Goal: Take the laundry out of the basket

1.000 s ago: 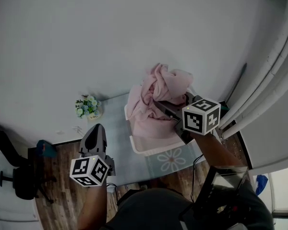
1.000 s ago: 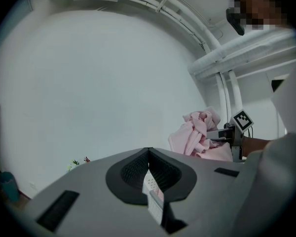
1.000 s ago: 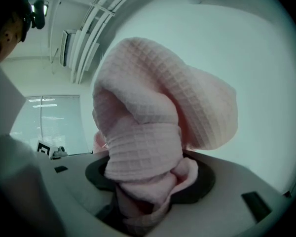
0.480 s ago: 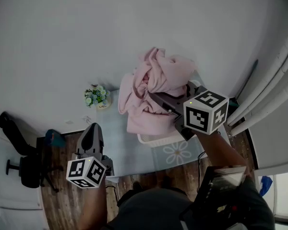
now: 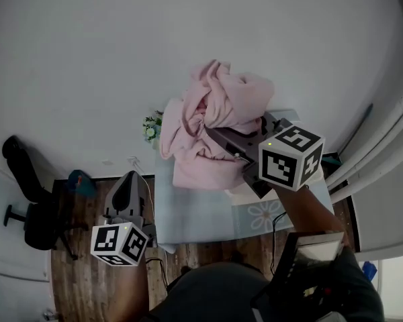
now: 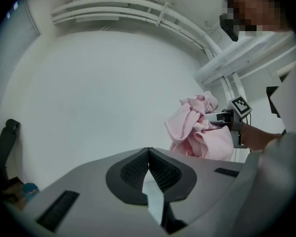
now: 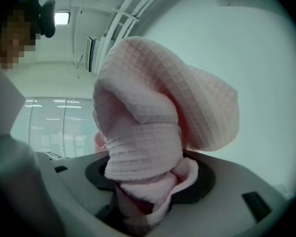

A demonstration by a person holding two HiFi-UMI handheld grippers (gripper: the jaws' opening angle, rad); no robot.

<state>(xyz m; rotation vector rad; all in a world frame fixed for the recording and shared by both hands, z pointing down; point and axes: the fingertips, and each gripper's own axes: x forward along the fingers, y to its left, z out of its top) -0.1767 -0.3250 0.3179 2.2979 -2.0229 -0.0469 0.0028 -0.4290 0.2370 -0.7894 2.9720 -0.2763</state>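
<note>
Seemingly the removal is well along: the right gripper (image 5: 221, 143) is clamped on a bunched pink waffle-weave towel (image 5: 211, 116) held in the air at far right, the left gripper (image 6: 149, 154) at near left is closed and empty, and the basket is hidden, so any leftovers are unknown.

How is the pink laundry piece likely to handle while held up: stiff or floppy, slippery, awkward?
Probably floppy: the pink cloth bunches and droops in folds around the right gripper. Its waffle weave looks grippy, so slipping out seems unlikely. The loose hanging folds may swing or snag.
</note>
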